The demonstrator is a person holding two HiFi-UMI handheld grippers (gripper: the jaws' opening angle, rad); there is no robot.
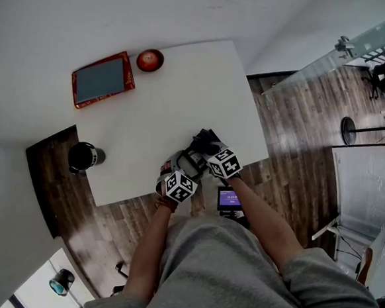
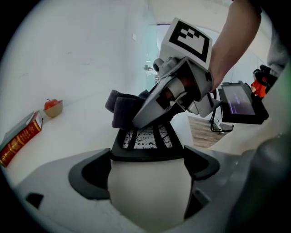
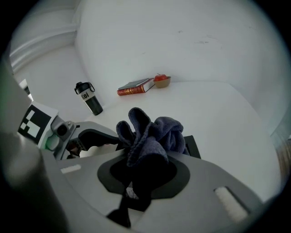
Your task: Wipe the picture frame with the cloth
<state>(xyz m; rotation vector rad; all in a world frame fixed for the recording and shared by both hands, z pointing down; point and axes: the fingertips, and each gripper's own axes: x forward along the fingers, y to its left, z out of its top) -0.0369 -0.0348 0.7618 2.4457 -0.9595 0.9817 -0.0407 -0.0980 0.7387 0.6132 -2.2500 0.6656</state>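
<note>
Wiping looks under way: right tongs (image 3: 143, 175) clamped on bunched dark blue-grey cloth (image 3: 152, 136) touching small black picture frame (image 2: 146, 136), gripped by left tongs (image 2: 148, 175), lower centre of white tabletop (image 1: 163, 108) — share left unclear.

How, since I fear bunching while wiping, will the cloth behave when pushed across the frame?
Probably floppy: the cloth spills in loose folds from the shut right hand-held gripper. Likely light, since those folds stand up unsupported. Its fuzzy surface suggests it would drag and bunch on the frame rather than slide.
</note>
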